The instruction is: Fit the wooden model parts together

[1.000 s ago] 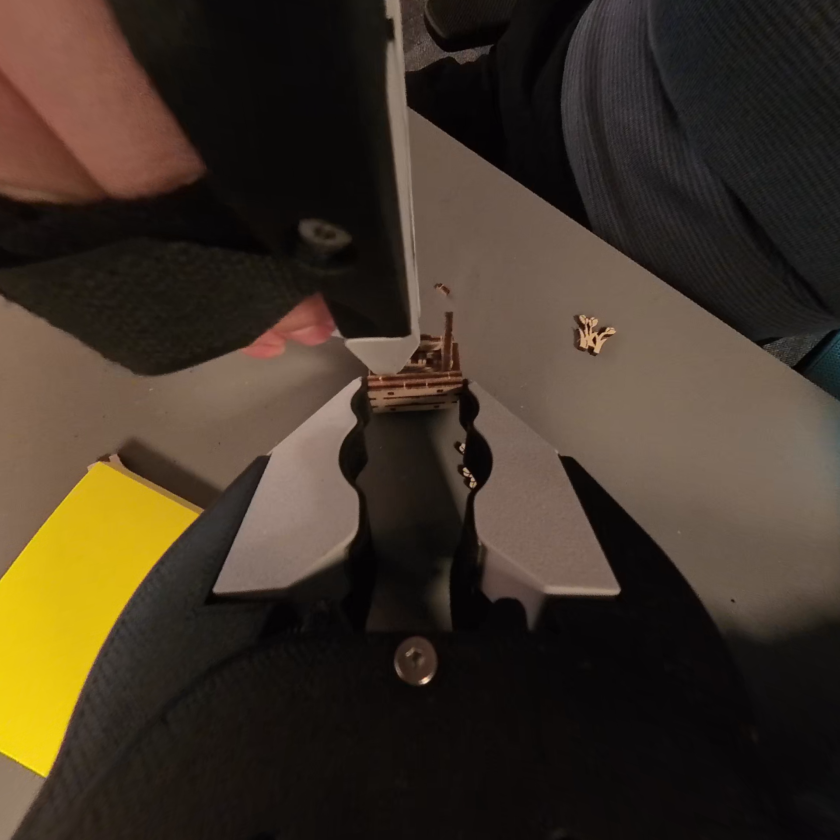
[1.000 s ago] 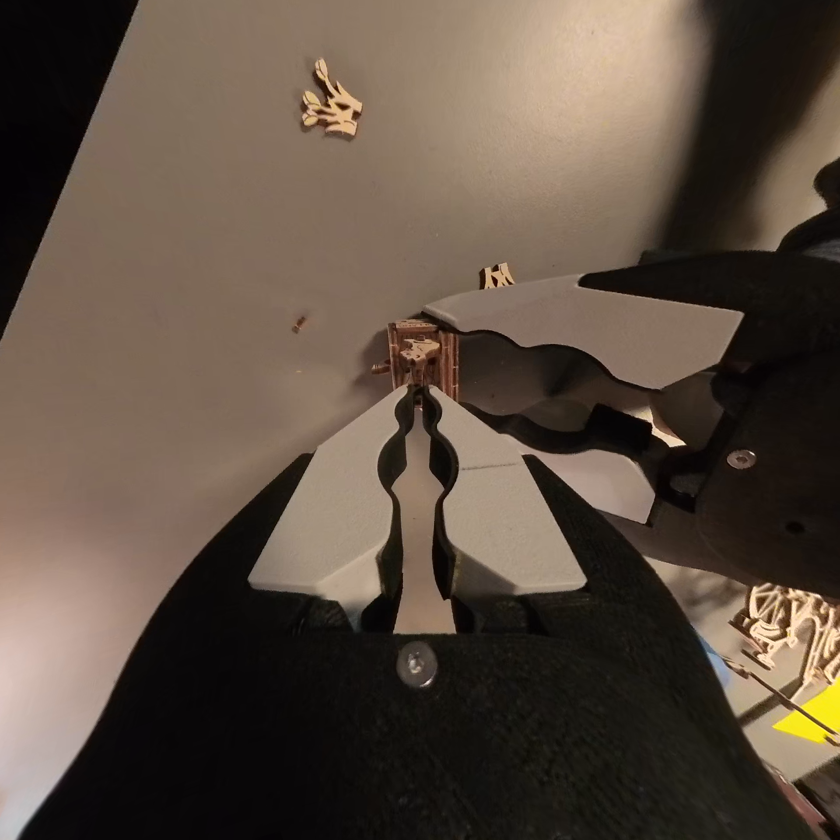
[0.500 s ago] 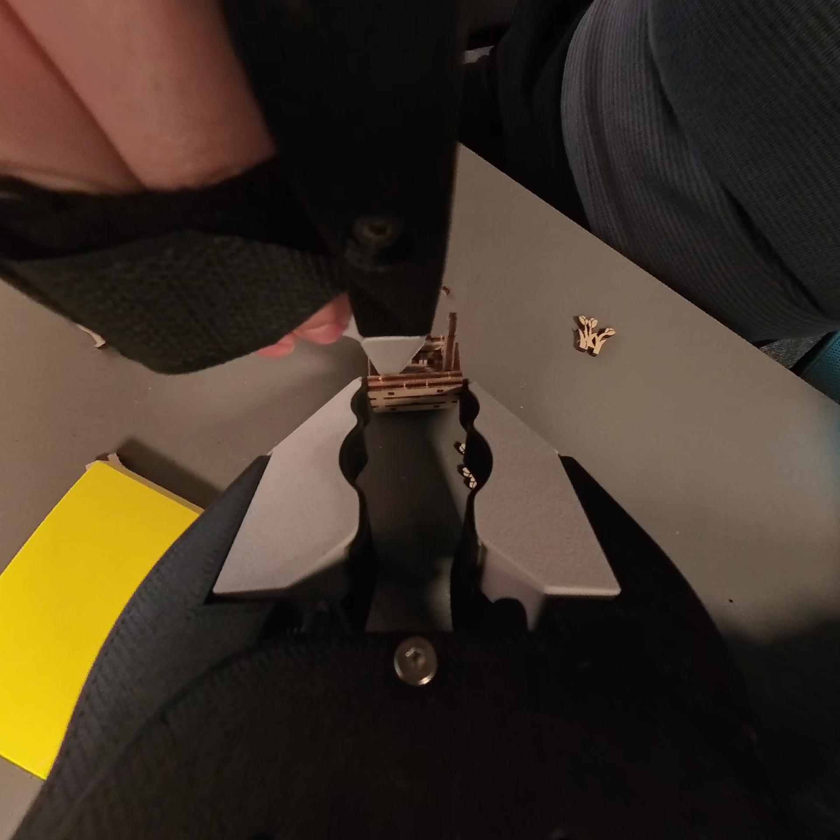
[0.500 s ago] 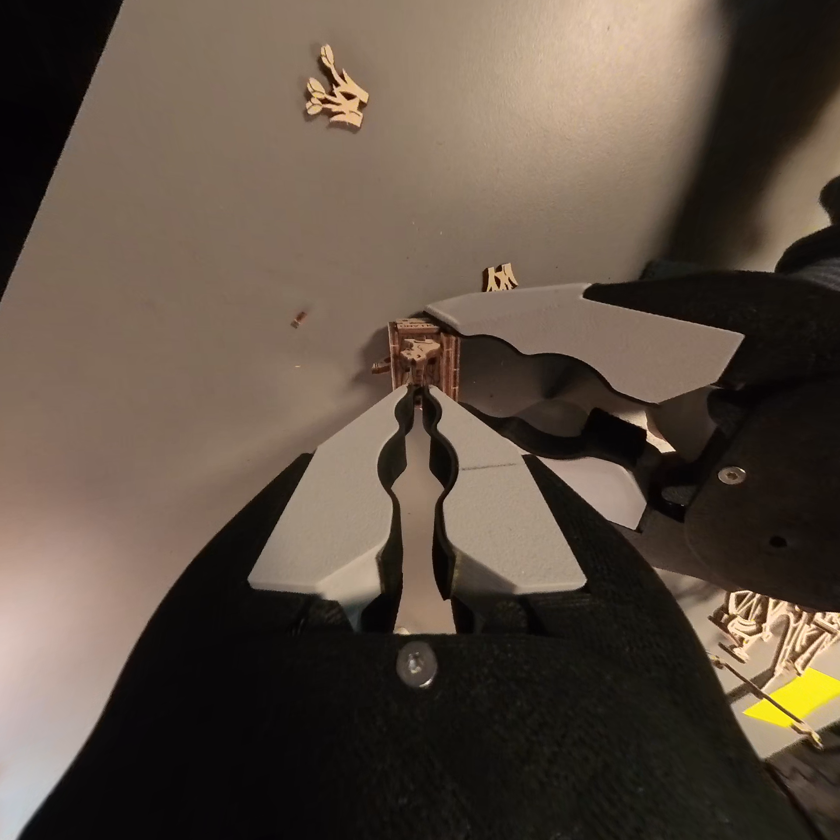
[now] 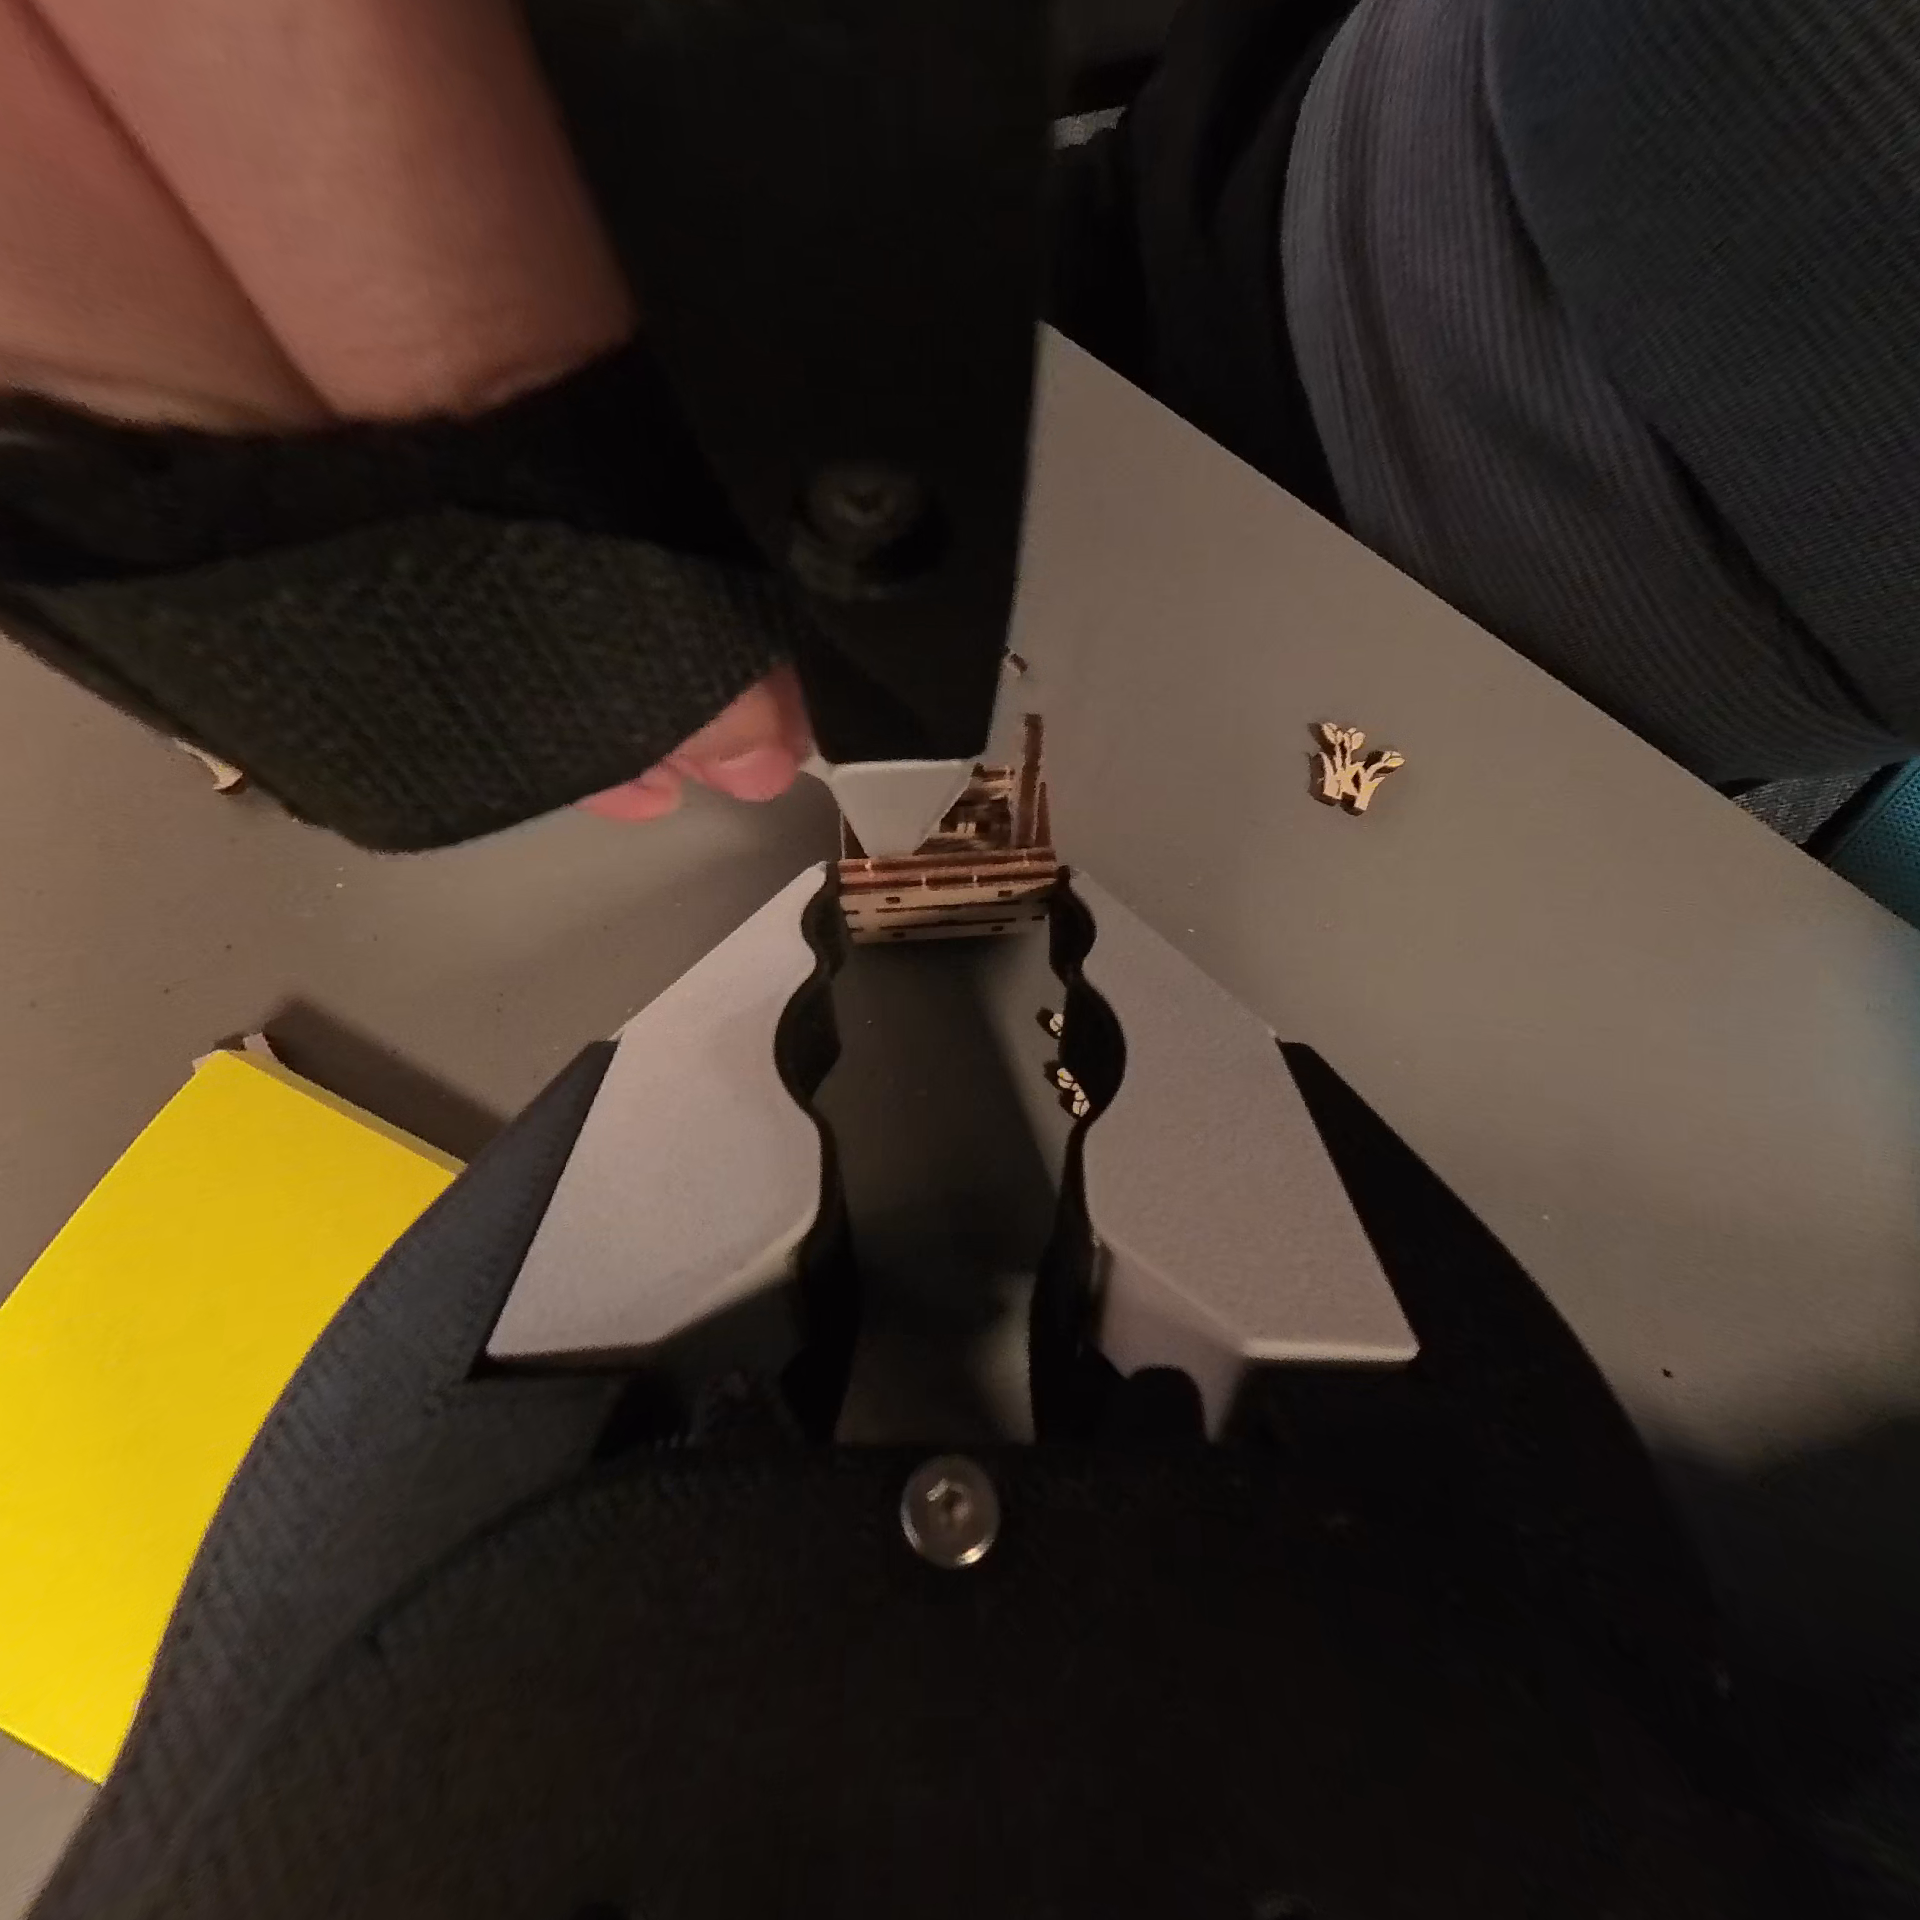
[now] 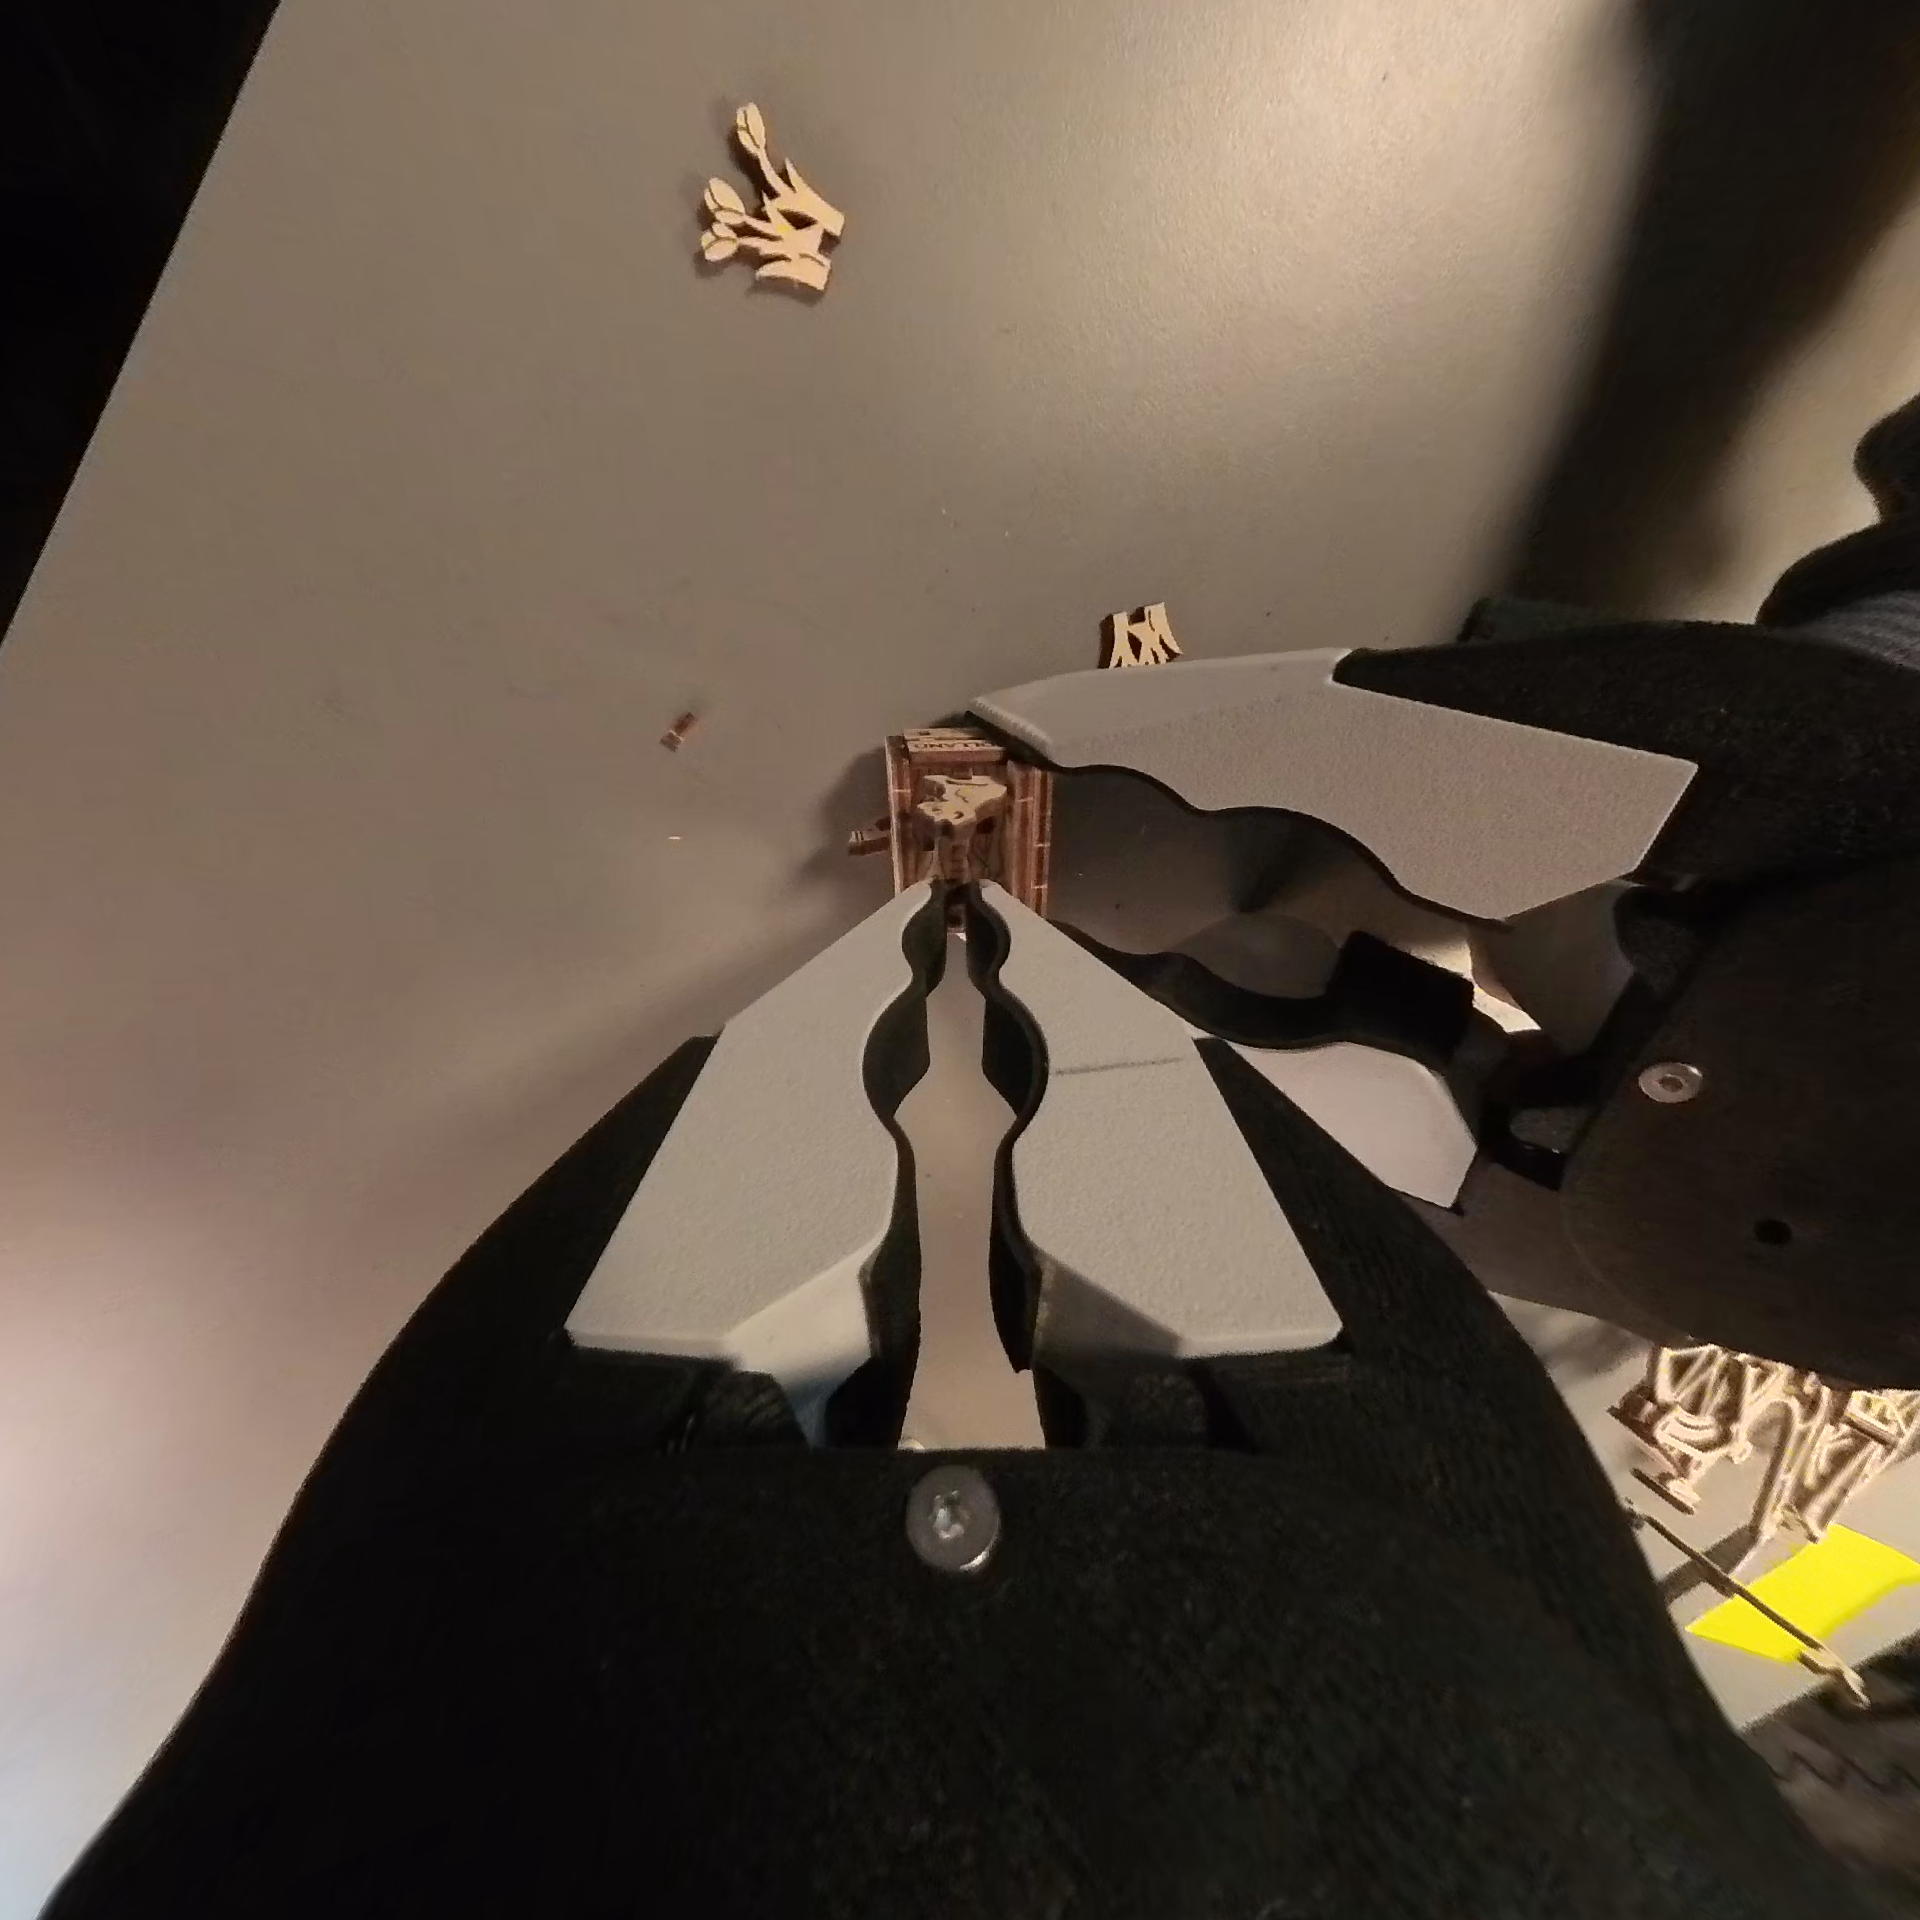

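Observation:
My left gripper is shut on a small brown wooden box and holds it just above the grey table. My right gripper is shut on a tiny pale plant-shaped wooden piece and holds it against the box's open top. In the left wrist view the right gripper's fingertips come down from above onto the box. In the right wrist view the left gripper's upper finger reaches in from the right.
Loose plant-shaped pieces lie on the table. A small brown chip lies left of the box. A yellow card is at lower left. A wooden lattice model stands at lower right. A person's leg borders the far edge. My left and right fingertips are right by each other.
In the left wrist view the right gripper's body has swung rightward over the box, its tip staying on it. The box and left gripper have held still.

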The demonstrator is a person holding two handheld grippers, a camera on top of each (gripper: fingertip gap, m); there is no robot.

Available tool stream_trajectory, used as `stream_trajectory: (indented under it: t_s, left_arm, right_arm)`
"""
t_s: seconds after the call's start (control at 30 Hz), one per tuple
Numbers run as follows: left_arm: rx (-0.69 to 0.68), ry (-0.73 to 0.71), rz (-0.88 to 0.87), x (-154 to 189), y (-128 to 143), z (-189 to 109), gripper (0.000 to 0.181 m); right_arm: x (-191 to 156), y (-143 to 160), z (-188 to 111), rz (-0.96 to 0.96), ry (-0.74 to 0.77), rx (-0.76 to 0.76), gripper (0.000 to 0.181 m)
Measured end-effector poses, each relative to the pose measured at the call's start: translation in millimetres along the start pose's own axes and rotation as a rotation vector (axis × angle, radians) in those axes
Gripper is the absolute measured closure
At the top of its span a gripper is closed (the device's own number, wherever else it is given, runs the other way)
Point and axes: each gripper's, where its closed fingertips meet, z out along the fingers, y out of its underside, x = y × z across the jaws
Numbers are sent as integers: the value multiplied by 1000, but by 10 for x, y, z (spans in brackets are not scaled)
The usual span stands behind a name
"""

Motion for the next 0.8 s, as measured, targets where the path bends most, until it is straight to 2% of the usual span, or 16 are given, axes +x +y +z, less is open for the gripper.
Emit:
stream_trajectory:
  t_s: [0.8]
  left_arm:
    - [1,2,-8,-1,1,4,143]
  right_arm:
    - [-7,-15,-9,2,37,1,181]
